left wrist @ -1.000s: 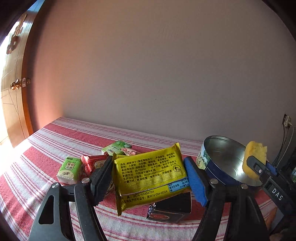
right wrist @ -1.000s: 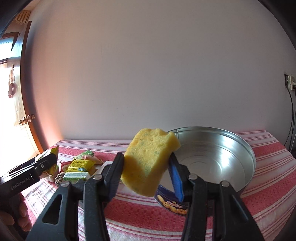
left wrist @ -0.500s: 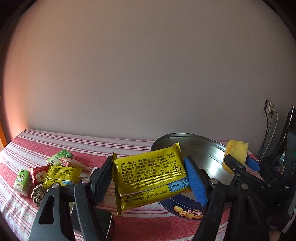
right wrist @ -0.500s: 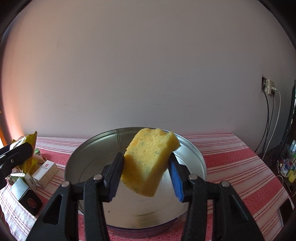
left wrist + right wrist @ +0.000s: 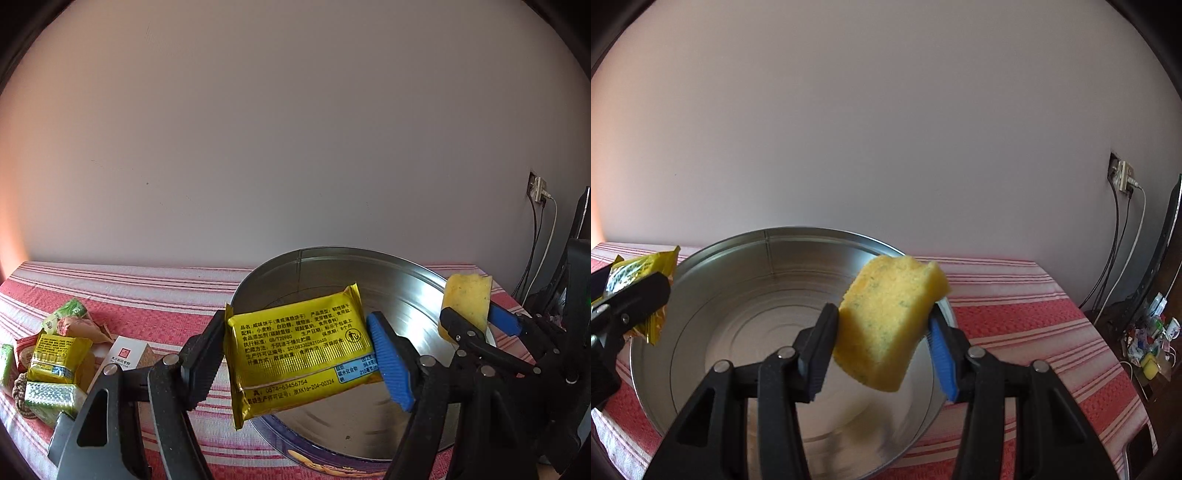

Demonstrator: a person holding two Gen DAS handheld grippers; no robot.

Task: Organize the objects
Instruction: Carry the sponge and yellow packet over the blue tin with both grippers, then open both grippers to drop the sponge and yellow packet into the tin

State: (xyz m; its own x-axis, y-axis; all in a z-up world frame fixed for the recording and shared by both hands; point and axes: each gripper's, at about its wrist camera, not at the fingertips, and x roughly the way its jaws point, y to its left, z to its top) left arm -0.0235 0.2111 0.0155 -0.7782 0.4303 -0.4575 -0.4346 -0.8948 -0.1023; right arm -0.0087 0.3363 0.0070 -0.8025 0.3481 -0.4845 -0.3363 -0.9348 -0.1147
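I hold two tongs. My left gripper (image 5: 295, 360) is clenched on one flat, crinkly yellow foil biscuit packet (image 5: 301, 349), held above the near left rim of one round, shiny metal tin (image 5: 768, 295). My right gripper (image 5: 882, 350) is clamped on one porous yellow sponge (image 5: 886, 325), a soft block speckled green, over the tin's right side. The tin sits on a red-and-white striped woven cloth (image 5: 1015, 314). Far left lies a pile of small packets (image 5: 55, 354) and one white box (image 5: 123, 356).
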